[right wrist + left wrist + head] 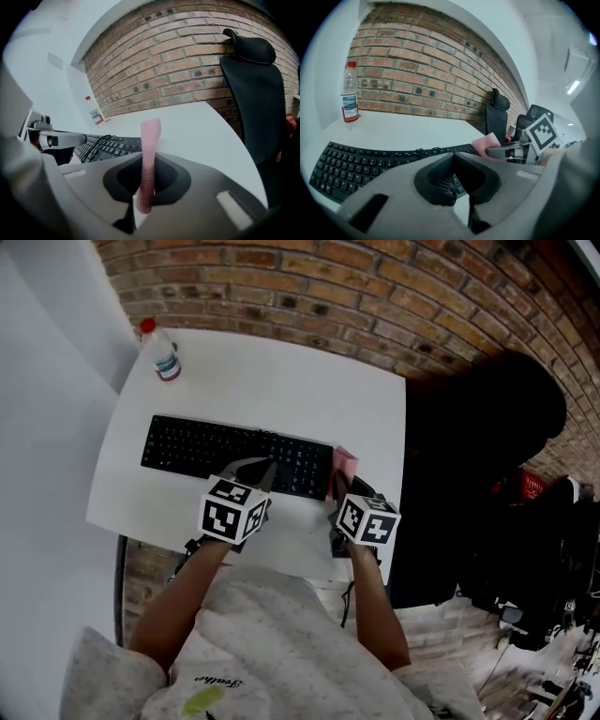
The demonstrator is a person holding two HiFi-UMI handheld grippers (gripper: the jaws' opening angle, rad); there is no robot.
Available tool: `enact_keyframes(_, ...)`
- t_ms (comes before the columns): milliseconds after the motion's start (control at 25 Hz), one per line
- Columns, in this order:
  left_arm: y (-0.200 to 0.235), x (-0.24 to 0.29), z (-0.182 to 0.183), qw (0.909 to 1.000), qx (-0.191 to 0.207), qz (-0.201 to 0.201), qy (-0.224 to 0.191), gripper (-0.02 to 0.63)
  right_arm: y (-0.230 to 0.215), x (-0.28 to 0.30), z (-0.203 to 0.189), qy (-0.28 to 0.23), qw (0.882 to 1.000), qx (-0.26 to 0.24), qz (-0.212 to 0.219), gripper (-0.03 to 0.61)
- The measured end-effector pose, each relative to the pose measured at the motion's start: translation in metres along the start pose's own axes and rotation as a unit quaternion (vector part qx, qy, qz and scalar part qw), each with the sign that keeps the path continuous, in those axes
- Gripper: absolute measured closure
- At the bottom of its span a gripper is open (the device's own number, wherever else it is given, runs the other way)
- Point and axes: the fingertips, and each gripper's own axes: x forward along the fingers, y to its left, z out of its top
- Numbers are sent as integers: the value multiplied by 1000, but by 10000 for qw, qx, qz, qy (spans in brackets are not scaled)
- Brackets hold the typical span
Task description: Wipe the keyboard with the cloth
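Note:
A black keyboard lies across the white table. My left gripper hovers over the keyboard's right half with its jaws shut and nothing between them; in the left gripper view the keyboard spreads out under the gripper. My right gripper is just off the keyboard's right end, shut on a pink cloth. The cloth stands upright between the right gripper's jaws, with the keyboard to its left. The cloth also shows in the left gripper view.
A water bottle with a red cap stands at the table's far left corner. A black office chair sits right of the table, against the brick wall. The table's near edge is just below both grippers.

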Motion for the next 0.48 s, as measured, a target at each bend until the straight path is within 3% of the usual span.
enact_keyframes(480,22,-7,5,9988,-294,360,-172,617,-2,20,16,212,9987,-403,215,555)
